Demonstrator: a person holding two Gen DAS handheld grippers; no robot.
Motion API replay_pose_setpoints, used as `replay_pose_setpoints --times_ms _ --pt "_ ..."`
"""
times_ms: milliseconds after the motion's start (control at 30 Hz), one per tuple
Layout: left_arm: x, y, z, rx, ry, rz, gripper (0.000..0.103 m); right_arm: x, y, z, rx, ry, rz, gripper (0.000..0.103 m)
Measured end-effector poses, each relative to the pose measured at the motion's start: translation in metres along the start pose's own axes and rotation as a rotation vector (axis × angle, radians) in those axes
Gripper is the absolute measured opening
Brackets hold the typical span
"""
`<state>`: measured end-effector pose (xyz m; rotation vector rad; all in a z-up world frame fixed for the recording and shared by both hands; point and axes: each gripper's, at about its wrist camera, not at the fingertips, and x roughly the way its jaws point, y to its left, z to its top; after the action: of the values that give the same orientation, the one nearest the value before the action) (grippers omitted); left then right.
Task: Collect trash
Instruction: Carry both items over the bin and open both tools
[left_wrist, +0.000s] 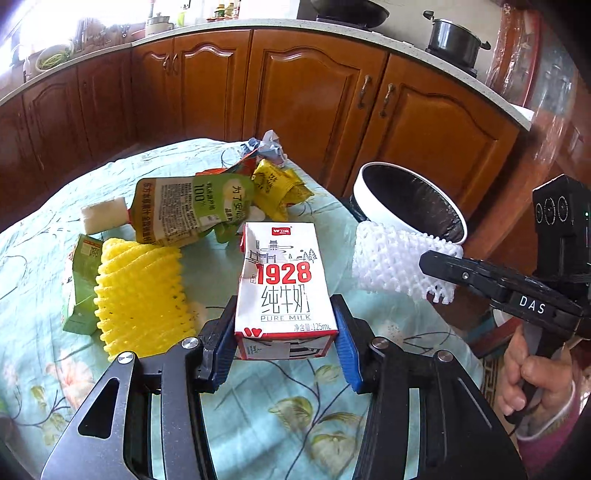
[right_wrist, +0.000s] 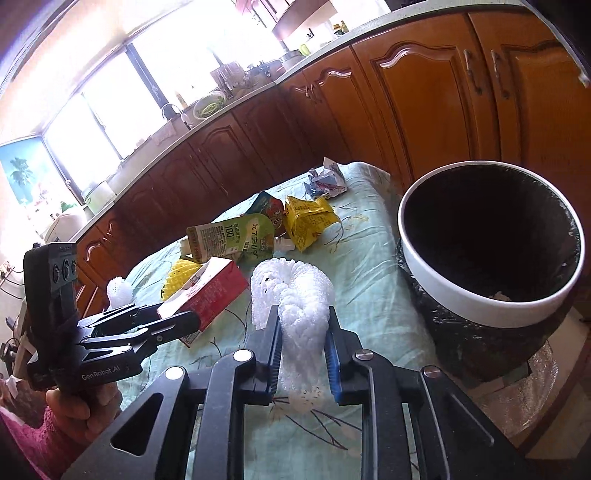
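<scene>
A: What does each hand have hold of?

B: The left gripper (left_wrist: 286, 325) is closed about halfway onto a small milk carton (left_wrist: 284, 284), blue pads pressed to its two narrow sides near the base. The right gripper (right_wrist: 303, 354) is squeezed much narrower on a white foam fruit net (right_wrist: 295, 306), which bunches between the pads because it is soft.

A: Why carry both at once?

B: My guess is to save a trip: the waste bin (right_wrist: 480, 302), lined with a black bag, stands just off the worktop's (left_wrist: 258, 391) edge, and the net already hangs near its rim.

A: Is the carton lifted?

B: It looks clear of the floral cloth, held upright, though I can't be sure its base has left the surface.

A: What remains?

B: A yellow foam net (left_wrist: 140, 288), a green drink pouch (left_wrist: 192, 210), a yellow wrapper (left_wrist: 277, 188), a crumpled paper scrap (left_wrist: 267, 147) and a green packet (left_wrist: 79, 284) lie on the worktop, well short of the bin.
</scene>
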<state>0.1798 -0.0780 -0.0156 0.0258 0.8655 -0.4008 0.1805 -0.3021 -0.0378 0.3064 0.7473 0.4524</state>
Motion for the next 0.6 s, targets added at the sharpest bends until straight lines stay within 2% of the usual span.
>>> replay_pose_setpoints --times_ms 600 --pt "0.025 -0.060 0.024 0.073 0.005 -0.065 0.046 -0.053 -0.048 -0.004 0.072 -0.108 -0.153 0.021"
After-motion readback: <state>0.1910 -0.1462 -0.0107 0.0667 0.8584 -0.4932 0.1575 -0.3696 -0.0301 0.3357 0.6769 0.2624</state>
